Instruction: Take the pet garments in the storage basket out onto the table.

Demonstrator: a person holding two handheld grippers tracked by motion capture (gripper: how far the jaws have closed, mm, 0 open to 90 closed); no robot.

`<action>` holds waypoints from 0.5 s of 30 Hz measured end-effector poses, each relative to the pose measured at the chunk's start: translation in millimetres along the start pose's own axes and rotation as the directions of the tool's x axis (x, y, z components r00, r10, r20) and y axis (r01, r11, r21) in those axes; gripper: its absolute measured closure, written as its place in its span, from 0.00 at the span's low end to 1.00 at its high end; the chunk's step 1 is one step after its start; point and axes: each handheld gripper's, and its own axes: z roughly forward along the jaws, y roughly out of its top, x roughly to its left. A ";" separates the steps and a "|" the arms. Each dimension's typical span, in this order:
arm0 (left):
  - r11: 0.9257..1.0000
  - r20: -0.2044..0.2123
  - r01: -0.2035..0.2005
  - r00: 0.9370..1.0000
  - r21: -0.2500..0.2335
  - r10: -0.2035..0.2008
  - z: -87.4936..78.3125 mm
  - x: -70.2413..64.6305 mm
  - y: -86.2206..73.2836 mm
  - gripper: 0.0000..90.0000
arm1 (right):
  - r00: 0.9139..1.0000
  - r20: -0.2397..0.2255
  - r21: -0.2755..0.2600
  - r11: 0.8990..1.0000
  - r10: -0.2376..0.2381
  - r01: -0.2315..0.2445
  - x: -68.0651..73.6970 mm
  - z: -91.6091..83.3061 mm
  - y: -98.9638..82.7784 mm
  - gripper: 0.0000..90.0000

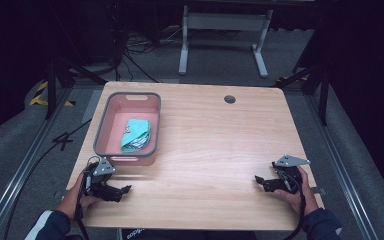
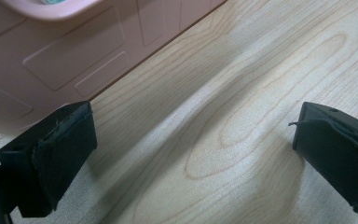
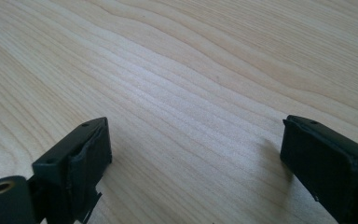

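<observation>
Both grippers, left gripper [image 1: 126, 189] and right gripper [image 1: 256, 179], rest released on the desk [image 1: 215, 140]; the cloth [image 1: 136, 134] already lies in the pink bin [image 1: 111, 119], so little seems left.

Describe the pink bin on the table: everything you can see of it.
The pink bin is a rectangular plastic tub with a grey rim and slot handles at both short ends. It stands upright on the left part of the wooden table, holding a folded teal cloth. The left gripper rests near its front corner, not touching it.
</observation>
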 end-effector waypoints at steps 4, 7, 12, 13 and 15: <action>1.000 0.011 -0.006 1.000 0.002 0.006 -0.2 0.9 -0.4 0.00 | 1.000 0.000 0.001 1.000 0.000 0.000 0.0 -0.1 0.0 0.10; 1.000 0.011 -0.007 1.000 0.002 0.007 -0.3 0.9 -0.4 0.00 | 1.000 0.002 0.001 1.000 0.000 0.000 0.1 -0.1 -0.1 0.10; 1.000 0.007 -0.009 1.000 0.000 0.009 -2.1 0.4 -2.1 0.01 | 1.000 0.005 0.000 1.000 0.003 -0.003 0.5 -0.2 -0.3 0.10; 1.000 0.007 -0.009 1.000 0.000 0.009 -2.1 0.4 -2.1 0.01 | 1.000 0.005 0.000 1.000 0.003 -0.003 0.5 -0.2 -0.3 0.10; 1.000 0.006 -0.007 1.000 -0.002 0.007 -4.1 -0.6 -3.3 0.02 | 1.000 0.006 0.000 1.000 0.004 -0.004 0.6 -0.3 -0.4 0.10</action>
